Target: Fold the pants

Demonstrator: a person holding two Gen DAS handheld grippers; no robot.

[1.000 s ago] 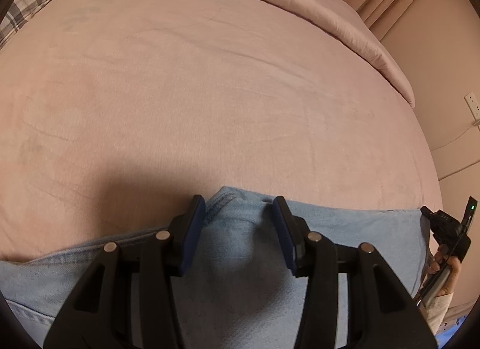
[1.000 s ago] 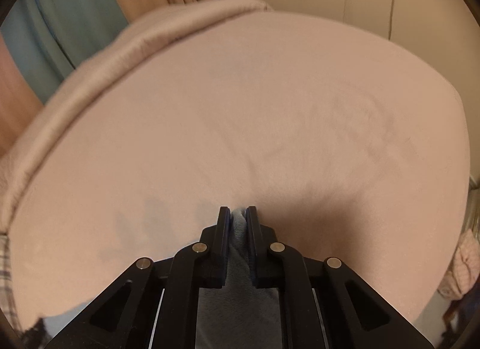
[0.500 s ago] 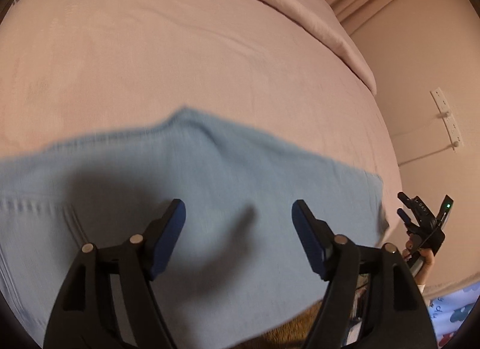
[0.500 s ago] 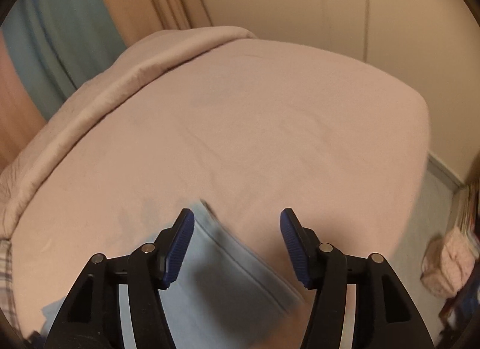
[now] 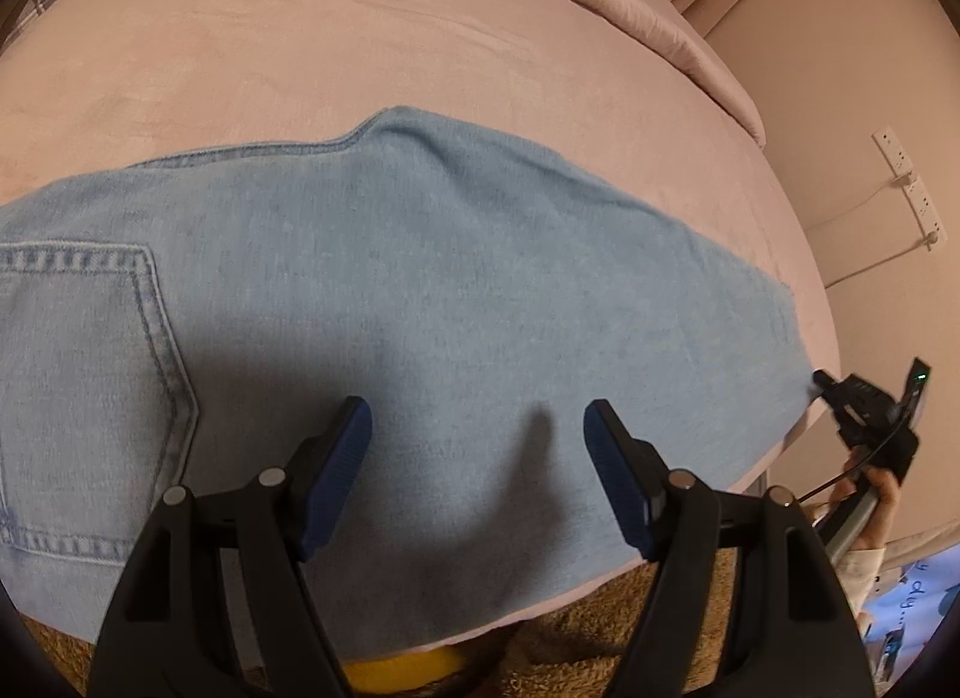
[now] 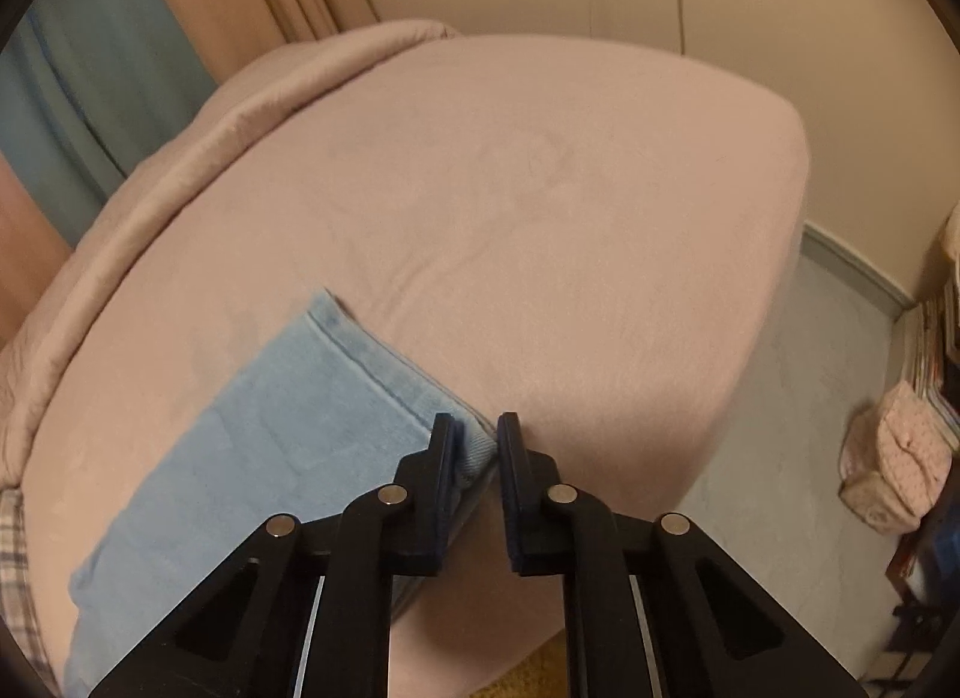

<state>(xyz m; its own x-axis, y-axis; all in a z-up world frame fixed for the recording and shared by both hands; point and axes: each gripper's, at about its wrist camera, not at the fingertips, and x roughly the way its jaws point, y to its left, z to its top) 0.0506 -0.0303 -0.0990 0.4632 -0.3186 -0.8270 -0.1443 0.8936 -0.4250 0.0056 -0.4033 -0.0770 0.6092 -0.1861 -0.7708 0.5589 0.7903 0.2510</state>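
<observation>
The jeans [image 5: 456,302] are lying flat on the pink bed [image 5: 420,38], folded lengthwise, with the seat and a back pocket [image 5: 84,374] toward the left of the left wrist view and the leg hem [image 6: 384,368] at the near corner of the bed in the right wrist view.

The left tongs [image 5: 477,428] are hanging wide apart above the denim, gripping nothing. The right tongs [image 6: 474,446] are standing nearly closed at the hem corner; their jaws have just been closing, and a bit of the hem fold is sitting between them, though I cannot tell for certain whether the pads are really pinching it.

What could go wrong, as I judge it: if the right tongs are catching only the top layer of the hem, lifting would be peeling the two legs apart and spoiling the alignment. The jeans are also lying close to the bed's edge, so a pull toward the person could be dragging them off onto the rug [image 5: 690,626]. With the left tongs free, nothing is anchoring the waist end.

Compared with a second ago, the left tongs are no longer astride the raised denim edge but are spread wide above cloth now lying flat, and the right tongs, then clamped on fabric, are re-closing at the hem after opening.
</observation>
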